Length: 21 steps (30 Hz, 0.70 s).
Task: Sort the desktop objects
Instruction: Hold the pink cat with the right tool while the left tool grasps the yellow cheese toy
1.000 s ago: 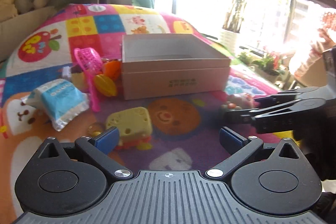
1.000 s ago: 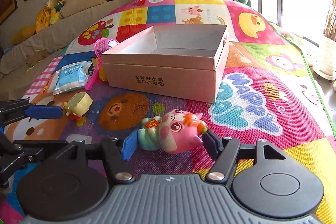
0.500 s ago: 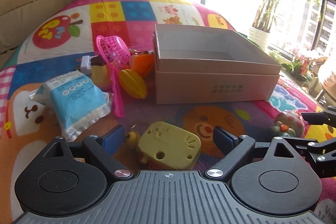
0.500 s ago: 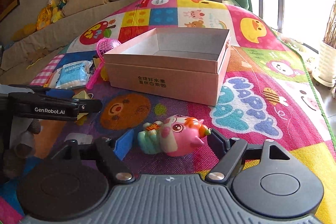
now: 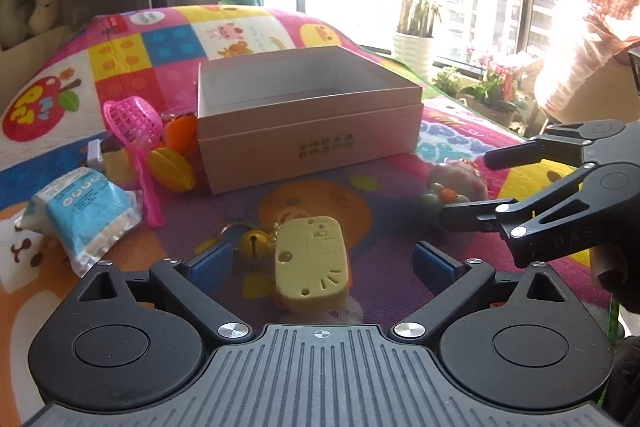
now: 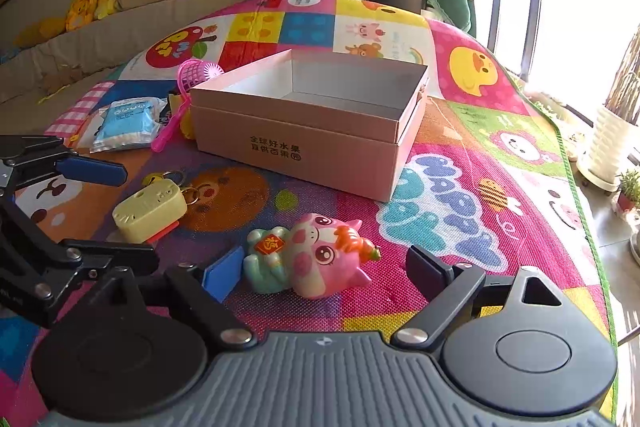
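Two grippers, each with its jaws spread wide around its own toy on the play mat (image 6: 472, 211). The left gripper (image 5: 320, 261) straddles the yellow keychain toy (image 5: 310, 263), whose long axis runs roughly along the fingers (bell and ring toward the left finger). The right gripper (image 6: 326, 267) brackets the pink pig figurine (image 6: 316, 255), lying crosswise between the fingers. The open cardboard box (image 6: 296, 143) sits straight ahead, apparently empty.

Pale-yellow toy (image 5: 310, 263), pink pig (image 6: 320, 253) (orange tuft)
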Motion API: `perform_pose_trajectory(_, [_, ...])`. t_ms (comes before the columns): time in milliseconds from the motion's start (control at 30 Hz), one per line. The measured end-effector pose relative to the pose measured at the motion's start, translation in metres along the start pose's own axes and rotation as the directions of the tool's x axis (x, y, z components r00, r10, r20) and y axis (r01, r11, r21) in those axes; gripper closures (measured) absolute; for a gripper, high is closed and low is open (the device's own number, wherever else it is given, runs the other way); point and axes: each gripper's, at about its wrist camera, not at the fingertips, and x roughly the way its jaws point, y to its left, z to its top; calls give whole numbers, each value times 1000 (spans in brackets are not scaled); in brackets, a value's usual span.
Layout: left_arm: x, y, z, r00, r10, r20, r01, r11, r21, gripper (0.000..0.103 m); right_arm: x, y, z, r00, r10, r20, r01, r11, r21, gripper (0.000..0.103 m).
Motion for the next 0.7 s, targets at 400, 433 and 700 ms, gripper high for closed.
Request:
perform_pose_trajectory(400, [-22, 24, -10, 927, 376, 10, -376, 926, 30, 3, 2, -3, -2, 1000, -9, -1, 9, 1000, 20, 13])
perform_pose_trajectory(433, [-26, 32, -11, 908, 419, 9, -420, 907, 26, 3, 3, -3, -3, 1000, -10, -2, 10, 1000, 22, 12])
perform_pose_trajectory(700, [-29, 43, -5, 986, 165, -23, -167, 970, -175, 3, 8, -2, -3, 1000, -8, -16, 8, 999, 37, 11])
